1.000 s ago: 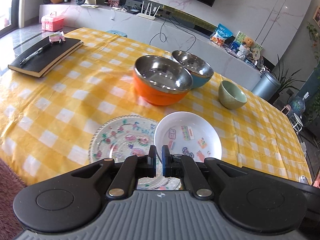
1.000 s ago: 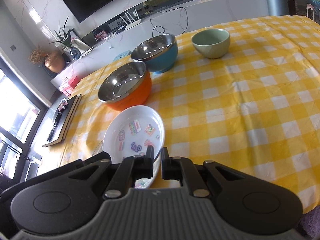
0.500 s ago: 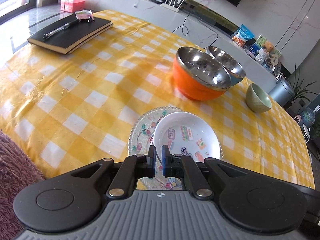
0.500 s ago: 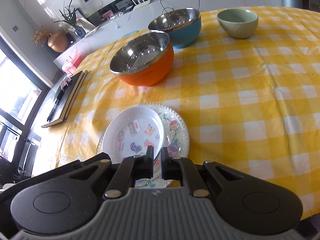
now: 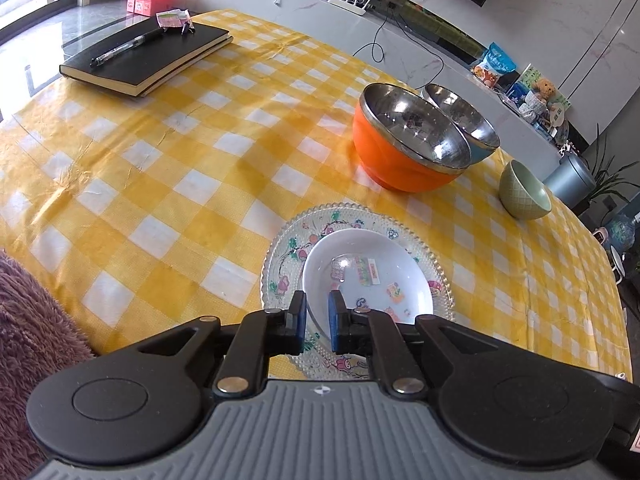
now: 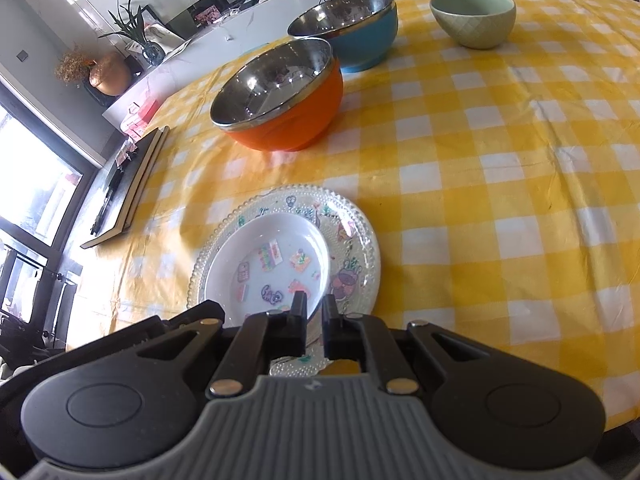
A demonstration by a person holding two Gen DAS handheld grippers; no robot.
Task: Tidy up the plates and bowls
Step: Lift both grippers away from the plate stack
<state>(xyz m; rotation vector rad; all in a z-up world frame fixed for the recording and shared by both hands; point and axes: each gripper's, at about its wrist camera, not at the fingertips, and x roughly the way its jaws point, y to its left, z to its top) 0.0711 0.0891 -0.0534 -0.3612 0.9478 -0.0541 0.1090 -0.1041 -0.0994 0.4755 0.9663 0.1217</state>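
A white plate with cartoon stickers (image 5: 372, 276) lies inside a larger clear glass plate with a beaded rim (image 5: 288, 256) on the yellow checked tablecloth. My left gripper (image 5: 317, 316) straddles the white plate's near rim; its jaws are opening and a small gap shows beside the rim. In the right wrist view the white plate (image 6: 272, 264) sits on the glass plate (image 6: 356, 240), and my right gripper (image 6: 315, 312) is shut on the white plate's near rim. Behind the plates stand an orange steel-lined bowl (image 5: 384, 160), a blue steel-lined bowl (image 6: 368, 44) and a small green bowl (image 5: 520, 196).
A black notebook (image 5: 148, 56) with a pen (image 5: 128, 46) on it lies at the table's far left. Fuzzy mauve fabric (image 5: 32, 320) lies at the near left edge. The table's near edge runs just under both grippers. A white counter with a router and cables stands beyond the table.
The white plate, held by both grippers, moved over the glass plate and came down onto it. The left jaws have parted slightly; the right jaws stay closed on the rim.
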